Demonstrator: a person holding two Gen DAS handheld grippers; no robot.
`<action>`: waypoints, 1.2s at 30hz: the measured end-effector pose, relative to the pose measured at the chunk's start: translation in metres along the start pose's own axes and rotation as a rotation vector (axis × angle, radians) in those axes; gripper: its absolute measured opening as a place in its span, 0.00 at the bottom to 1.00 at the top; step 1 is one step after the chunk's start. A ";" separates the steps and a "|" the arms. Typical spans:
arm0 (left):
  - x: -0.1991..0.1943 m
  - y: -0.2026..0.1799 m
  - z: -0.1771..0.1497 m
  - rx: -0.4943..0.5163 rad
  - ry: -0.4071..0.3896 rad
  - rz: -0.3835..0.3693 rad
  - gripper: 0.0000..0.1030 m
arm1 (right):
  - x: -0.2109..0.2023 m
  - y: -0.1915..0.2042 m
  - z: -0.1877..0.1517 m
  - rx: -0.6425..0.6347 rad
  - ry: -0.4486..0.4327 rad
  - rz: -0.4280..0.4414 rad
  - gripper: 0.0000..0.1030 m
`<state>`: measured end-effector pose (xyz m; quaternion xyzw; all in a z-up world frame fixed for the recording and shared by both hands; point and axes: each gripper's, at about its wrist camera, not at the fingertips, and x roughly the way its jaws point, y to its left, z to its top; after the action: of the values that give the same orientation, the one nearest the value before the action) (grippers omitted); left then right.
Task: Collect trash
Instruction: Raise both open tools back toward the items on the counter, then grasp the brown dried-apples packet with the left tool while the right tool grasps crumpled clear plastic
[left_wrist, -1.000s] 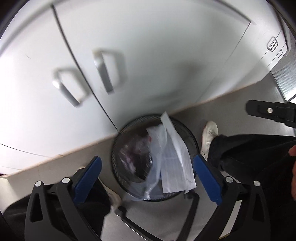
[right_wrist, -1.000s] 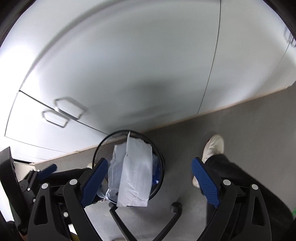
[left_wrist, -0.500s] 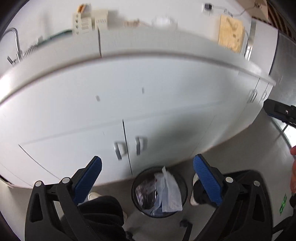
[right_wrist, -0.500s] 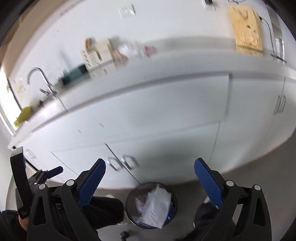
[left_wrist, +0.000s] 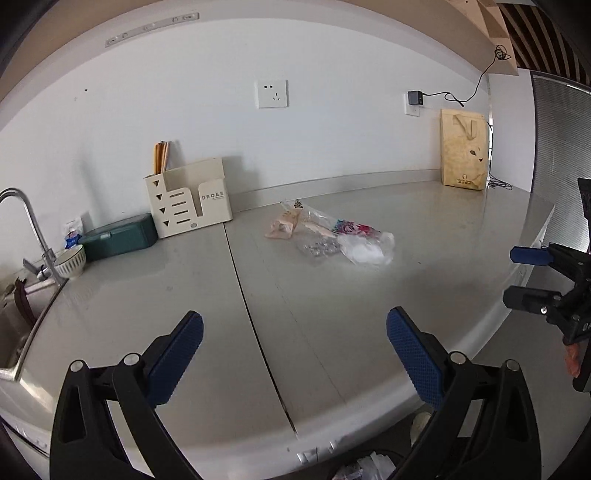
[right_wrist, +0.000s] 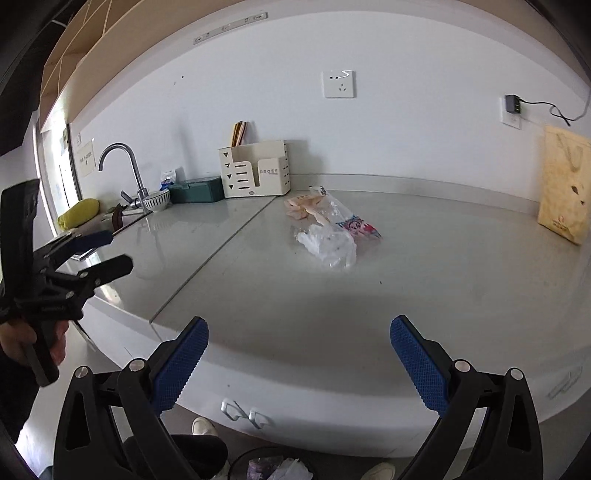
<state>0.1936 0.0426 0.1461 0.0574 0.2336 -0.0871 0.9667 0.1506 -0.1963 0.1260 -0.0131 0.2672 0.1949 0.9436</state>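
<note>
A small heap of plastic wrappers (left_wrist: 334, 236) lies mid-bench (left_wrist: 461, 236), well apart from both grippers. Left gripper (left_wrist: 295, 354) and right gripper (right_wrist: 299, 354) hover wide and empty at the near edge — likely between pickups. Next: reach forward and close on one crinkly wrapper; the trash bin (right_wrist: 273, 466) sits below, barely visible.

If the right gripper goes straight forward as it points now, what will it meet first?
Probably the white plastic bag, the nearest piece of the trash on the counter. The right gripper is open, and bare counter lies before it; depth is unclear.
</note>
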 end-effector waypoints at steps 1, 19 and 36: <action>0.021 0.004 0.015 0.003 0.015 0.002 0.96 | 0.018 -0.005 0.016 -0.007 0.027 0.012 0.97; 0.296 0.012 0.127 0.081 0.288 -0.008 0.96 | 0.206 -0.041 0.077 -0.032 0.276 0.093 0.97; 0.375 0.017 0.120 0.098 0.408 -0.072 0.53 | 0.254 -0.056 0.075 0.009 0.384 0.136 0.71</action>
<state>0.5785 -0.0118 0.0801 0.1123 0.4218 -0.1195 0.8917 0.4075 -0.1463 0.0561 -0.0276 0.4432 0.2509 0.8601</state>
